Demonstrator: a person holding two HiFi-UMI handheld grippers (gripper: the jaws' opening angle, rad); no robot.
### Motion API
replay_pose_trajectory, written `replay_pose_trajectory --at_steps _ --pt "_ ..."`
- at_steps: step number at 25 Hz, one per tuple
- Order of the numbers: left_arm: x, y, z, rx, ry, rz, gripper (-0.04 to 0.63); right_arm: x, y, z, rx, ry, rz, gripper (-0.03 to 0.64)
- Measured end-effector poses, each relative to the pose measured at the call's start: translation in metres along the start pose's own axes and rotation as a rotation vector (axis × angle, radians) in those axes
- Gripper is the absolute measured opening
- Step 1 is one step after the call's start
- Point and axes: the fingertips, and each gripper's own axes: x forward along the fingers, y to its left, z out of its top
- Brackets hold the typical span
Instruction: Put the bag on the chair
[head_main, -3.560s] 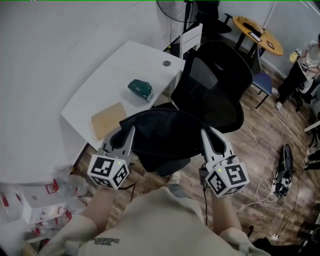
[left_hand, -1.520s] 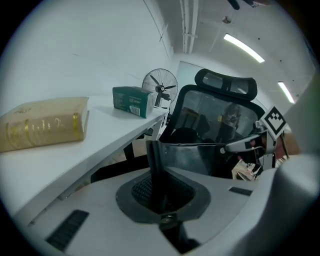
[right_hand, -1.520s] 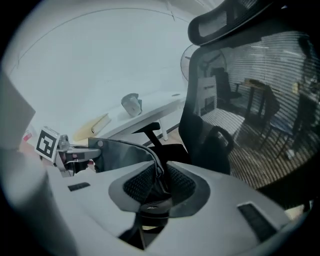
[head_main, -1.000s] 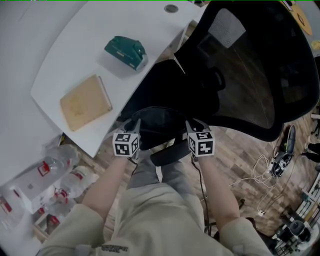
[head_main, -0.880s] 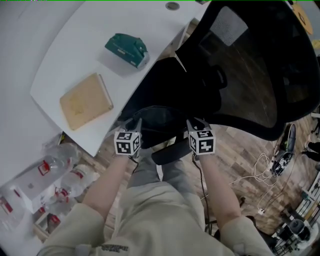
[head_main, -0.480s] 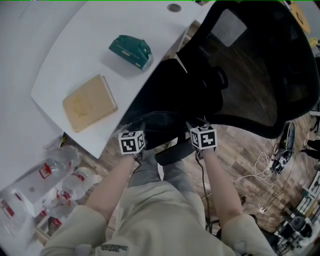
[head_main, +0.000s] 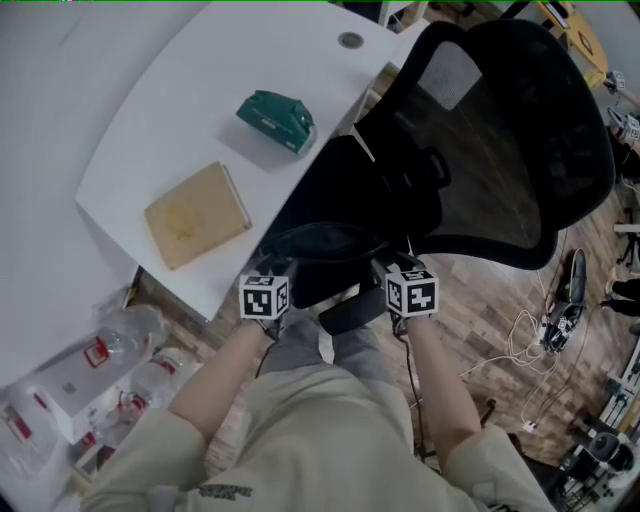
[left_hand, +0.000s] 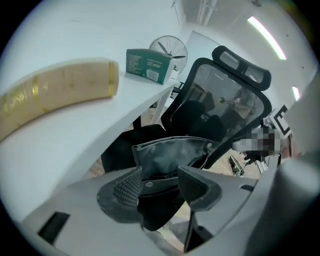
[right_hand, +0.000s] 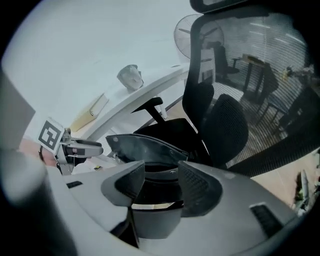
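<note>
The black bag (head_main: 320, 250) rests at the front of the black office chair's seat (head_main: 350, 185), below the mesh backrest (head_main: 500, 150). My left gripper (head_main: 271, 268) is at the bag's left end and my right gripper (head_main: 396, 266) at its right end. Both sets of jaws are opening. In the left gripper view the bag's rim (left_hand: 170, 152) lies loose between the spread pads (left_hand: 127, 186) of the left gripper (left_hand: 162, 187). The right gripper view shows the same: the rim (right_hand: 145, 147) sits in the gap of the right gripper (right_hand: 162, 185), with neither pad pressing on it.
A white table (head_main: 200, 90) stands left of the chair, carrying a green box (head_main: 277, 120) and a tan book (head_main: 196, 214). Plastic bottles (head_main: 95, 355) lie on the floor at lower left. Cables (head_main: 530, 345) trail over the wood floor at right.
Earlier both grippers carried the bag in the air; it now sits on the seat. Over the last second both sets of jaws have spread off its rim.
</note>
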Motion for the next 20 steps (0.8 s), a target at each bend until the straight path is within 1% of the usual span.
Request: replay_pose_trajectory --at_steps 4,6,10,14,16,17,18,20 --pt "-0.024 -0.017 0.018 0.066 -0.044 -0.033 0.233 -0.028 0.017 0.026 -0.015 -0.078 0.015 0.219" --pt "-0.036 -0.027 0.032 0.109 -0.082 -0.041 0.233 -0.045 0.025 0.042 -0.028 -0.126 0.027 0.216" --pt "-0.071 -0.046 0.07 0.166 -0.21 -0.036 0.224 -0.079 0.038 0.078 -0.055 -0.221 0.06 0.158" --pt "-0.109 -0.07 0.106 0.228 -0.301 -0.079 0.222 -0.118 0.052 0.114 -0.084 -0.321 0.088 0.092" --pt "-0.128 -0.081 0.122 0.259 -0.346 -0.097 0.22 -0.141 0.063 0.129 -0.105 -0.371 0.122 0.08" --pt "-0.138 -0.086 0.13 0.27 -0.368 -0.105 0.206 -0.152 0.069 0.135 -0.116 -0.397 0.138 0.077" --pt "-0.147 -0.091 0.138 0.279 -0.388 -0.113 0.192 -0.164 0.074 0.141 -0.129 -0.422 0.151 0.071" --pt "-0.166 -0.098 0.155 0.292 -0.426 -0.122 0.189 -0.187 0.084 0.153 -0.156 -0.47 0.167 0.064"
